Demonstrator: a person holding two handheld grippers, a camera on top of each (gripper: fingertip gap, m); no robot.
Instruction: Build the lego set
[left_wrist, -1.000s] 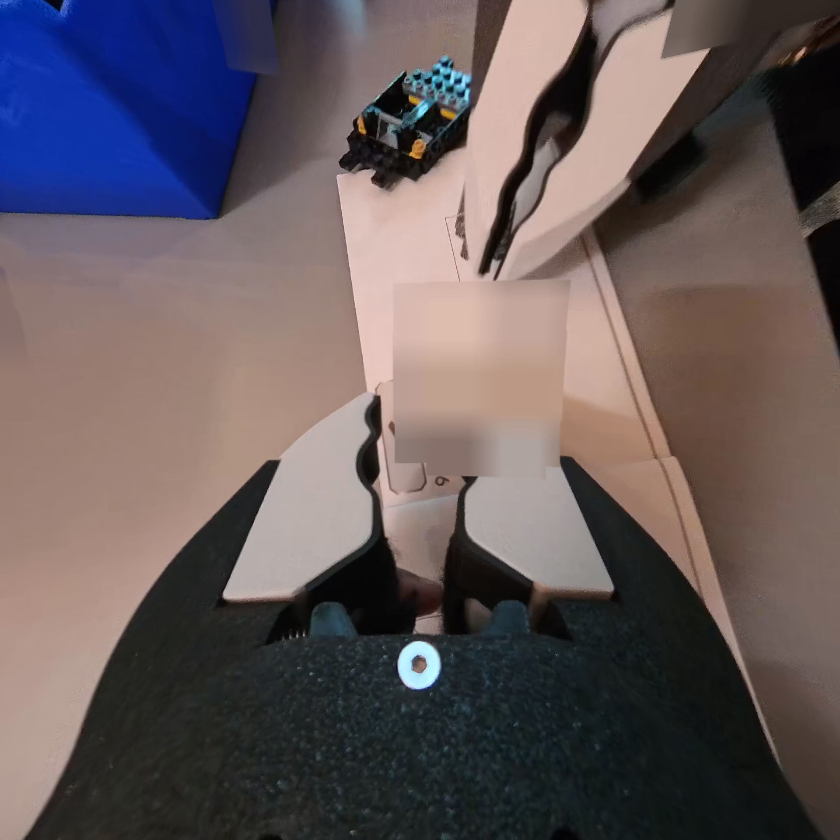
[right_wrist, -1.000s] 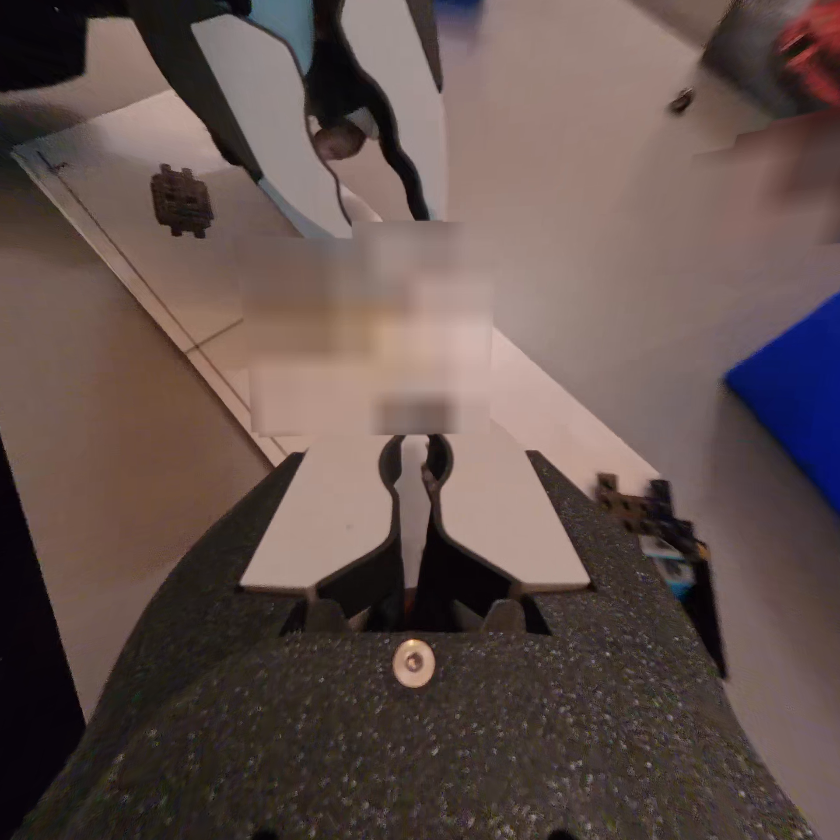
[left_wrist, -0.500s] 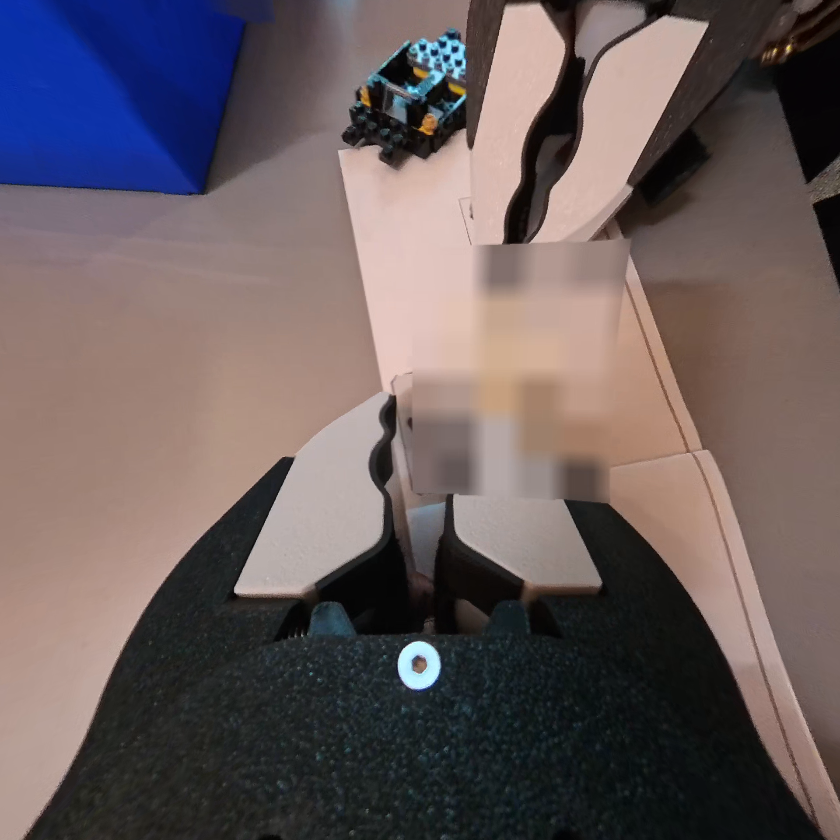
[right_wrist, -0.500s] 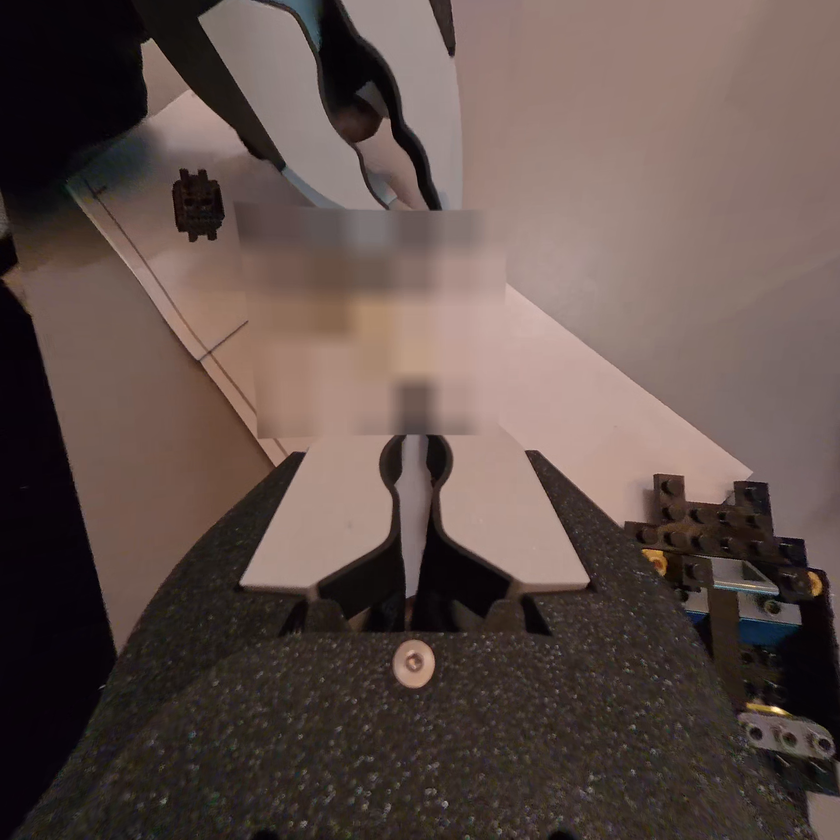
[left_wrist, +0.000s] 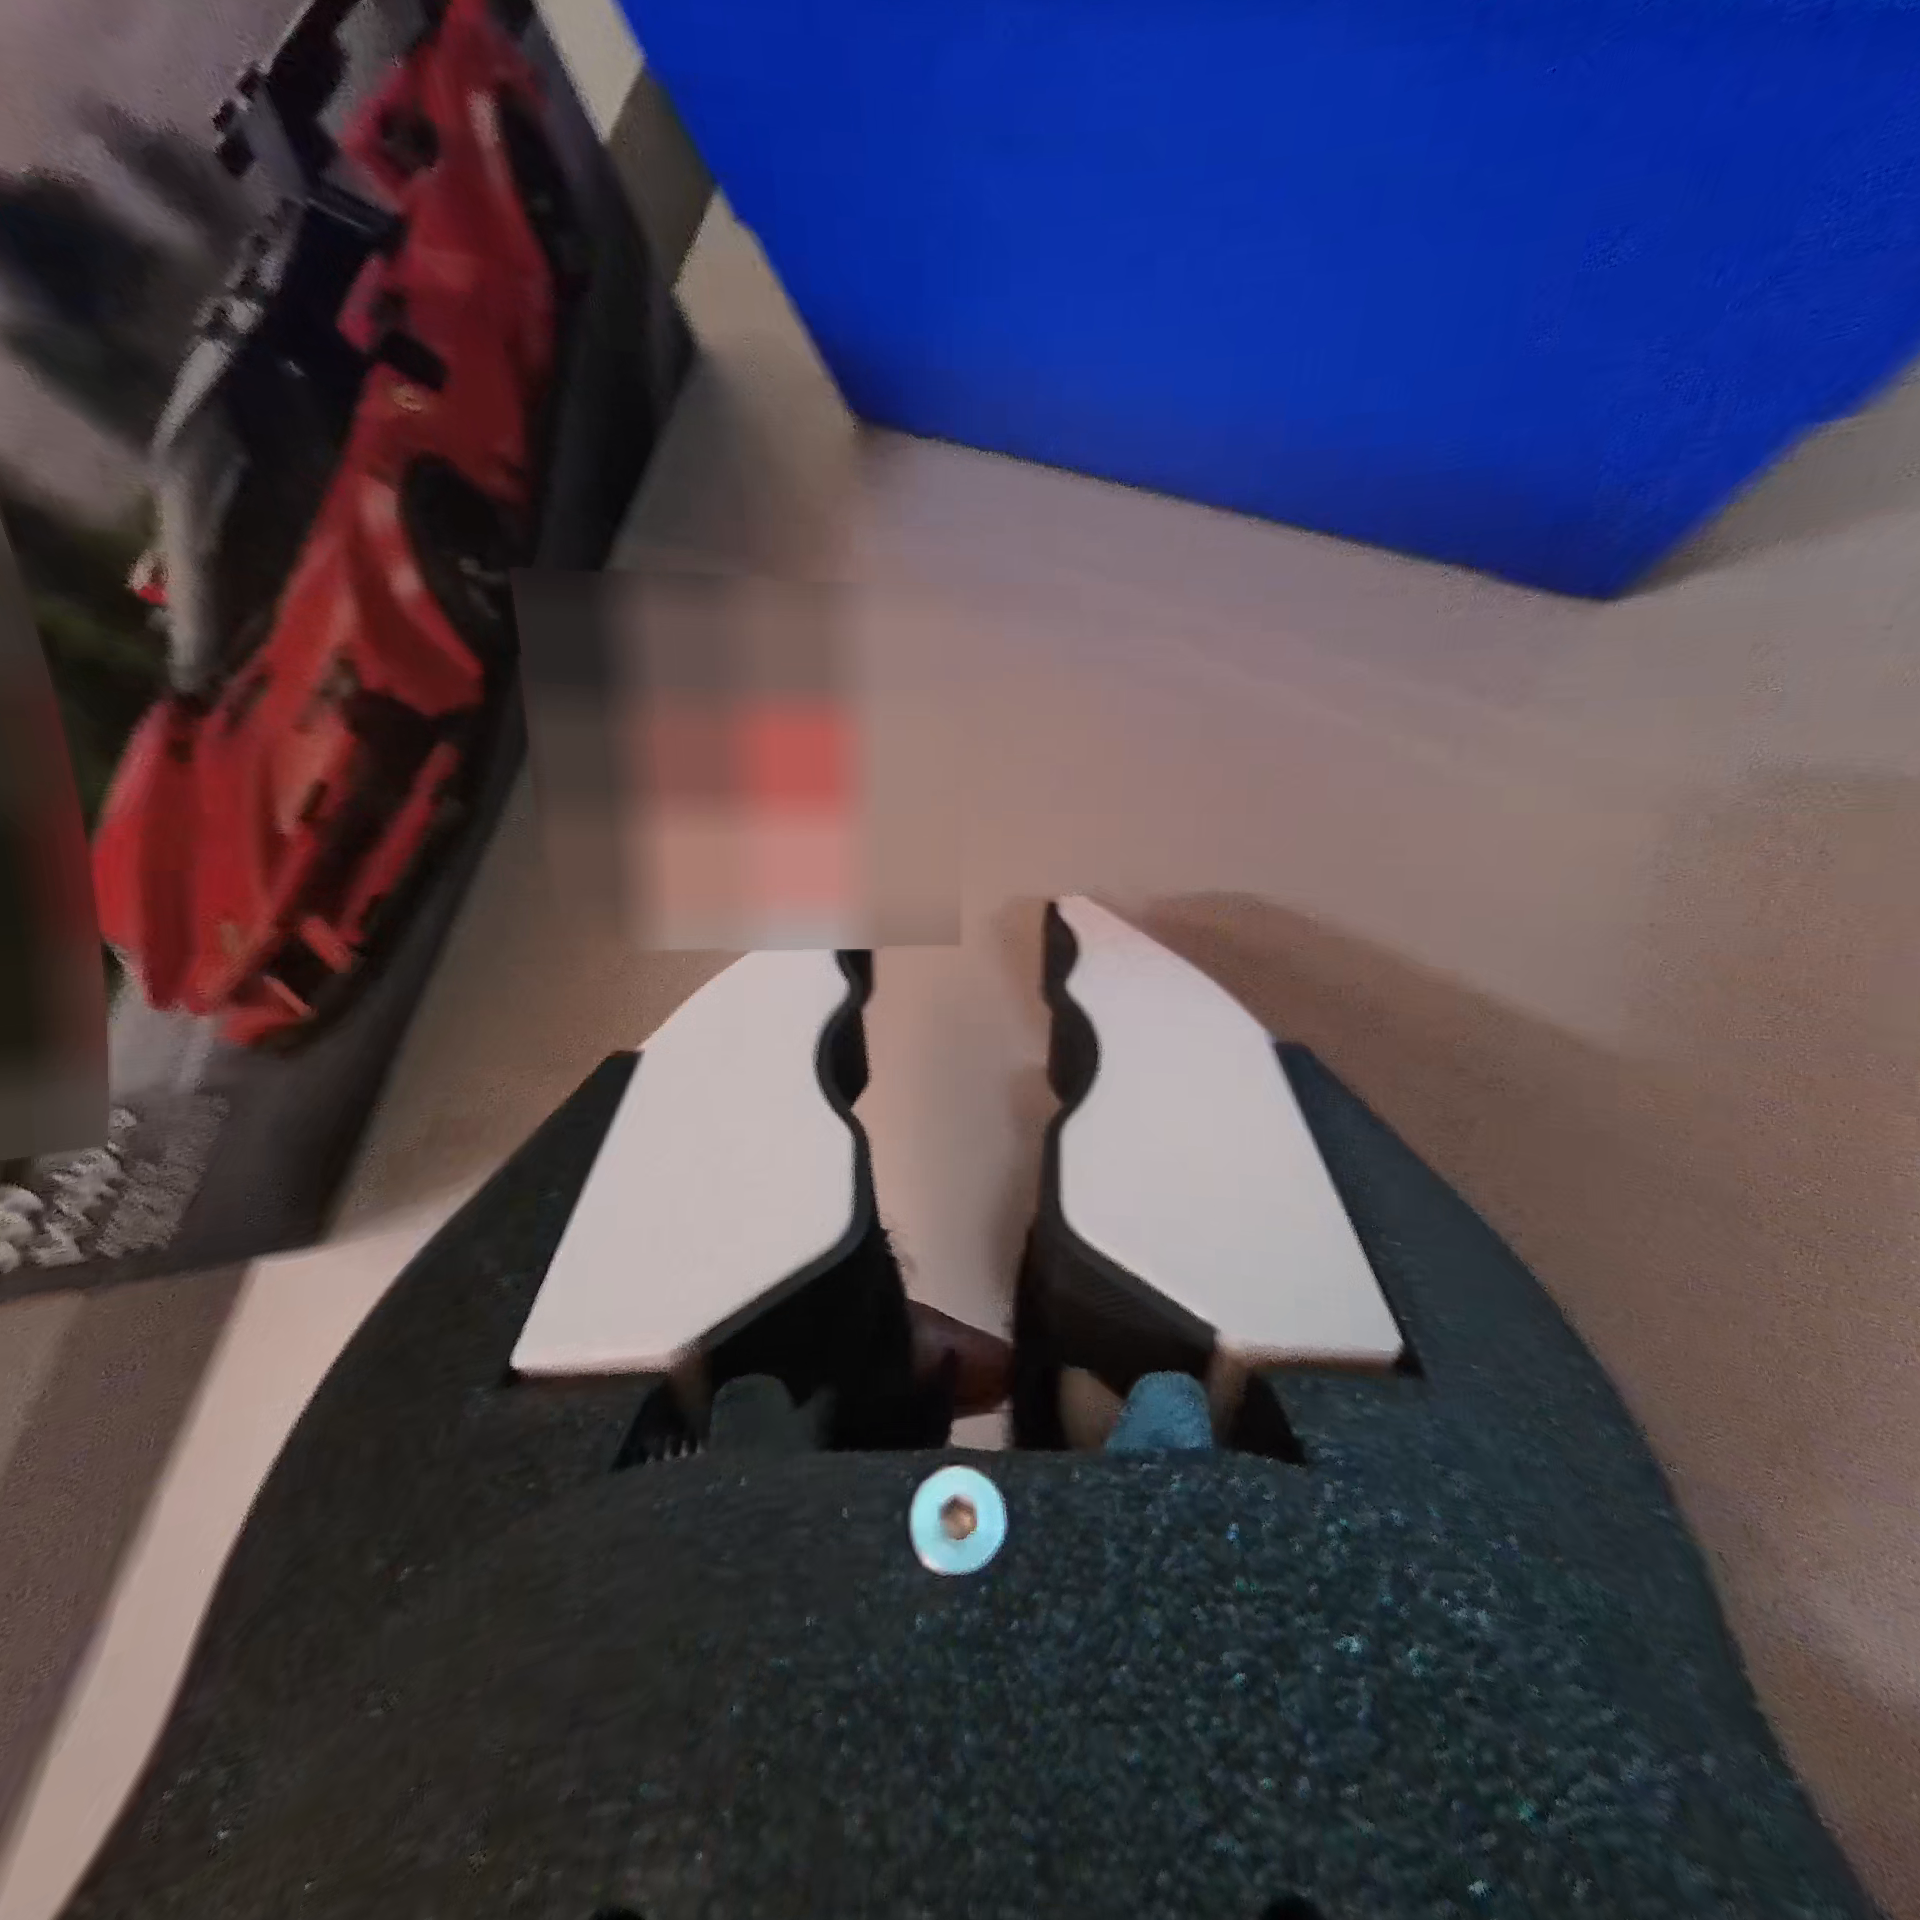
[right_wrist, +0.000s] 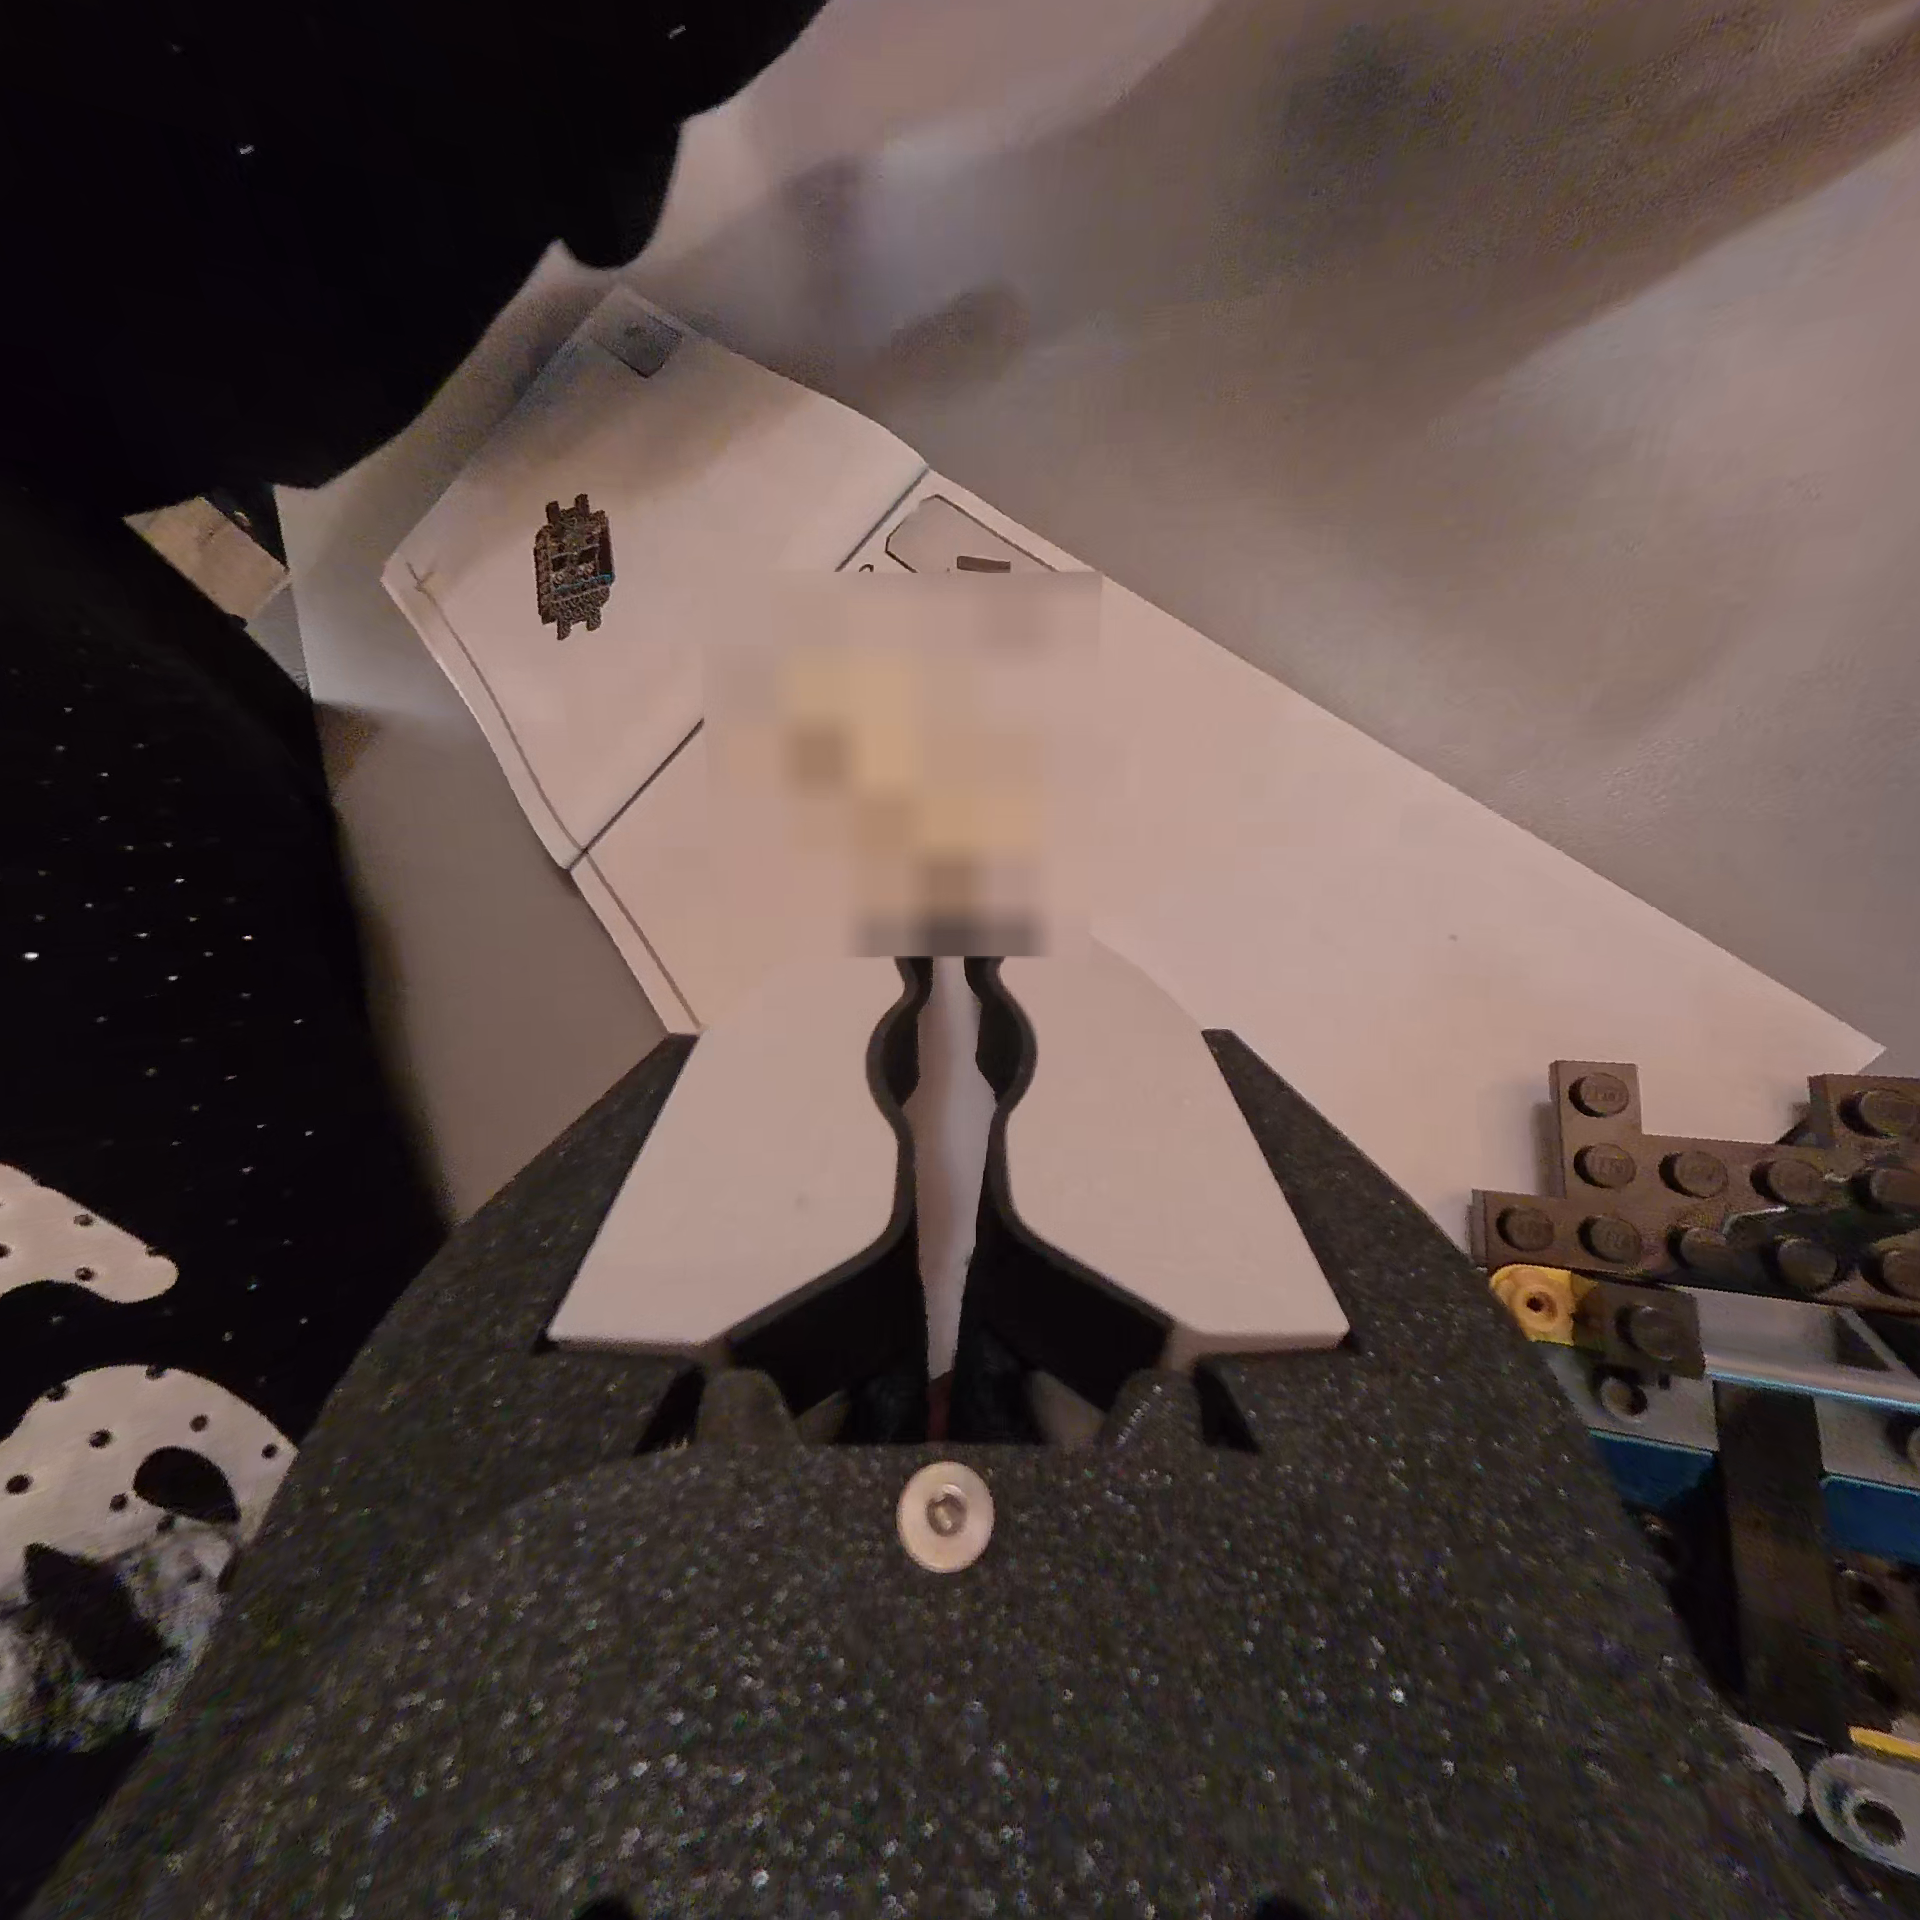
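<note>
1. Hovering over the beige tabletop (left_wrist: 1351, 831), the left tongs (left_wrist: 956, 935) stood parted, a clear gap between the two pale fingers (left_wrist: 1153, 1122), nothing between them.
2. Left wrist view was motion-blurred. A big blue block-shaped object (left_wrist: 1299, 260) lay ahead and to the right; a box face printed with a red car (left_wrist: 312, 623) leaned at the left edge.
3. A pale sheet edge (left_wrist: 135, 1507) showed at lower left, beside the tongs' black body.
4. The right tongs (right_wrist: 948, 971) were nearly closed, only a narrow slit between the white fingers (right_wrist: 1132, 1174). The tips were hidden under a blur patch, so whether they gripped anything could not be told.
5. A white open instruction booklet (right_wrist: 1299, 883) lay on the tabletop beneath and ahead of the right tongs, one page bearing a small dark printed figure (right_wrist: 571, 566).
6. The partly built lego model (right_wrist: 1714, 1299), with dark studded plates, a yellow round piece, grey and blue parts, sat at the right edge of the right wrist view, just beside the tongs' body and touching the booklet's near corner.
7. A loose pale grey piece (right_wrist: 1860, 1818) lay at the model's lower right.
8. Black fabric with white patches (right_wrist: 125, 1143) filled the left of that view.
</note>
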